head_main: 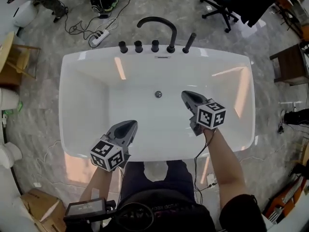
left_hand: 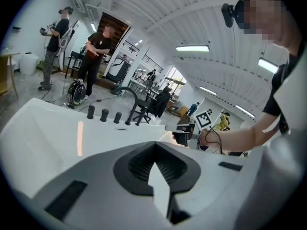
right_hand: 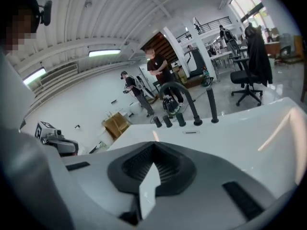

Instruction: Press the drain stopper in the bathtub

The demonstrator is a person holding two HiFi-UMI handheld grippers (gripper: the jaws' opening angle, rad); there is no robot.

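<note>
A white bathtub (head_main: 72, 64) lies below me, with a small round metal drain stopper (head_main: 158, 94) on its floor near the far wall. My right gripper (head_main: 185, 95) hangs over the tub, just right of the stopper and not touching it; its jaws are shut on nothing. Over the near rim at the left, my left gripper (head_main: 131, 124) is also shut and empty. The left gripper view shows its own closed jaws (left_hand: 156, 151) and the right gripper (left_hand: 185, 131) beyond. In the right gripper view the shut jaws (right_hand: 153, 150) point at the tap end; the stopper is hidden there.
A black arched faucet (head_main: 159, 24) and a row of black knobs (head_main: 138, 46) stand on the far rim. Around the tub are a power strip (head_main: 98, 37), an office chair (head_main: 227, 3), a wooden stool (head_main: 291, 64) and a cardboard box (head_main: 39, 206). People (left_hand: 98, 49) stand in the background.
</note>
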